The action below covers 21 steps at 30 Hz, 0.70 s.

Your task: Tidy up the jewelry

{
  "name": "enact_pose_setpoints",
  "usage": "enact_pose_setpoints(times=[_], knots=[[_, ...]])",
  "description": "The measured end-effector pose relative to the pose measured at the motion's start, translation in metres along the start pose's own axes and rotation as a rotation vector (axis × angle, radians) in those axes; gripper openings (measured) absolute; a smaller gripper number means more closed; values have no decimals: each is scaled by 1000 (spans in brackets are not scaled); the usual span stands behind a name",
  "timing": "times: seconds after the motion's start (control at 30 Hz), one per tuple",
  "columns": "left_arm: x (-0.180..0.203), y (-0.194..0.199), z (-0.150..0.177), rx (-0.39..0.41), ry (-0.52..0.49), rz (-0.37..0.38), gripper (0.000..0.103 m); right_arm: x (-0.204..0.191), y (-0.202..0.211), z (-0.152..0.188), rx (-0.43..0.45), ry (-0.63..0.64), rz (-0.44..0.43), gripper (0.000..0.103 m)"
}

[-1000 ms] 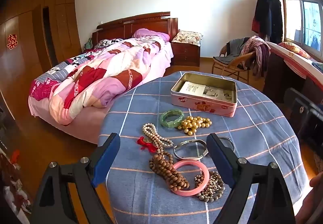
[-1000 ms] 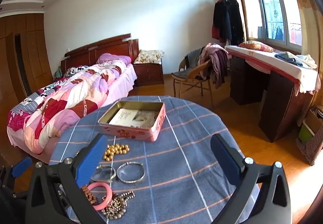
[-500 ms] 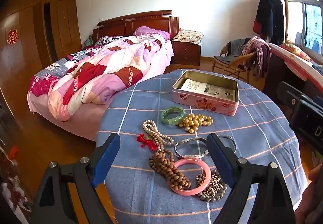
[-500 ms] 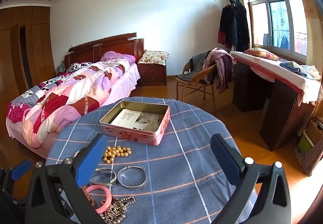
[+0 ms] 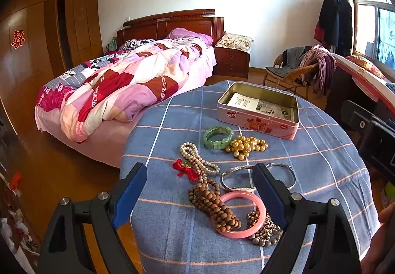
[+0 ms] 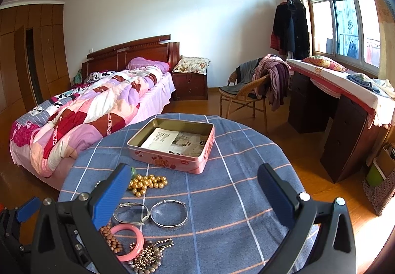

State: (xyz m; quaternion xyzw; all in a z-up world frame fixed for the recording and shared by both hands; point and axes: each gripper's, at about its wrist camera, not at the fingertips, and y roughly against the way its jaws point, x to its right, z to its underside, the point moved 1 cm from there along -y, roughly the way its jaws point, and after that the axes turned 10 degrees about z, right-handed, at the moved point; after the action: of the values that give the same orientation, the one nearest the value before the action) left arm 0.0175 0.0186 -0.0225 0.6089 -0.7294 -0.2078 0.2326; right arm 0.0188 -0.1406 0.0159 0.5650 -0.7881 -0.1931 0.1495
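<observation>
A pink tin box [image 5: 259, 111] [image 6: 172, 148], lid off and paper inside, stands at the far side of the round blue-checked table [image 5: 321, 163] [image 6: 222, 200]. Jewelry lies in front of it: a green bangle [image 5: 218, 137], gold beads [image 5: 246, 145] [image 6: 145, 184], a pearl strand [image 5: 197, 163], a red knot charm [image 5: 185, 170], two silver bangles [image 5: 237, 177] [image 6: 169, 213], brown wooden beads [image 5: 212, 205], a pink bangle [image 5: 243, 214] [image 6: 129, 244] and a metallic bead strand [image 5: 265, 229] [image 6: 150, 256]. My left gripper [image 5: 197, 190] hovers open over the near pieces. My right gripper [image 6: 195, 192] is open above the table's middle, holding nothing.
A bed [image 5: 123, 86] with a patchwork quilt lies left of the table. A wicker chair [image 6: 244, 96] draped in clothes and a dark desk [image 6: 333, 126] stand to the right. A person's hand [image 5: 385, 224] shows at the left wrist view's right edge.
Both grippers have shifted slightly, bringing the tin and jewelry a little more toward the centre of each view. No jewelry has moved; both stay open.
</observation>
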Motion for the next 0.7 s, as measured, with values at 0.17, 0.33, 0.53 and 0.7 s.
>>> enact_pose_setpoints(times=[0.17, 0.33, 0.53, 0.7], knots=[[-1, 0, -2, 5, 1, 2, 87, -2, 0, -2, 6, -6, -3, 103], [-2, -1, -2, 6, 0, 4, 87, 0, 0, -2, 8, -5, 3, 103], [-2, -12, -3, -14, 1, 6, 87, 0, -5, 0, 0, -2, 5, 103], [-6, -19, -1, -23, 0, -8, 87, -4, -16, 1, -11, -2, -18, 103]])
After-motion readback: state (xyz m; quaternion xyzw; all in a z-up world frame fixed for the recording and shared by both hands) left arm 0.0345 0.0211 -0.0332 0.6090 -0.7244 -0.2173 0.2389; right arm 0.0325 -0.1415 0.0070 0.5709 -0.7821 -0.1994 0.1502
